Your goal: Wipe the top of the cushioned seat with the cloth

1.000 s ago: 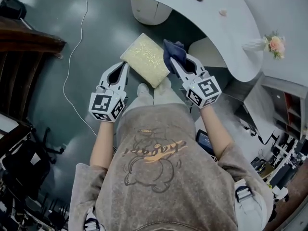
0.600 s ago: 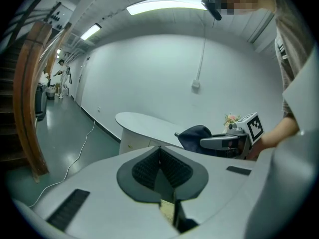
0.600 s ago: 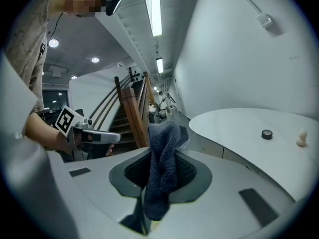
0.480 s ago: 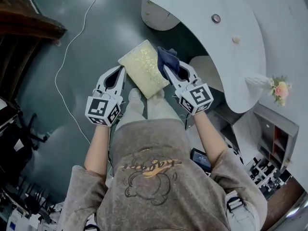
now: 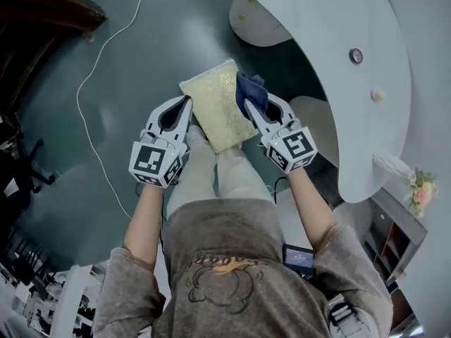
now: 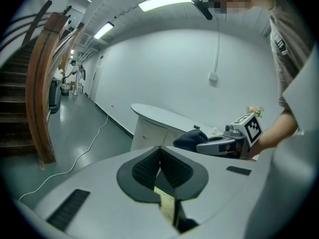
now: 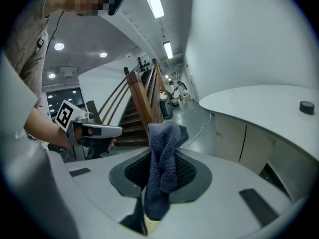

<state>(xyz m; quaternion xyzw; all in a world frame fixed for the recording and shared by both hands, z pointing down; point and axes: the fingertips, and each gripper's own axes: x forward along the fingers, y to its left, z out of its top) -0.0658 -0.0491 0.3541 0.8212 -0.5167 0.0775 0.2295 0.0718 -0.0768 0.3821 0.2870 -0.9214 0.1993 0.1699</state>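
The cushioned seat (image 5: 217,104) is a pale yellow textured square standing on the dark floor in front of the person's legs. My right gripper (image 5: 248,104) is at the seat's right edge, shut on a dark blue cloth (image 5: 252,90). In the right gripper view the cloth (image 7: 162,163) is bunched between the jaws and sticks out past them. My left gripper (image 5: 185,105) is at the seat's left edge, shut with nothing in it. In the left gripper view a sliver of the seat (image 6: 167,207) shows below the closed pads (image 6: 172,167).
A white curved counter (image 5: 338,62) runs along the right and far side, on a rounded base (image 5: 257,20). A white cable (image 5: 91,97) trails over the dark floor at left. A wooden staircase (image 6: 40,83) rises at far left. Flowers (image 5: 421,192) stand at right.
The head view has swung, so the counter sits further right. Both grippers stay at the seat's edges, and the cloth stays in the right gripper.
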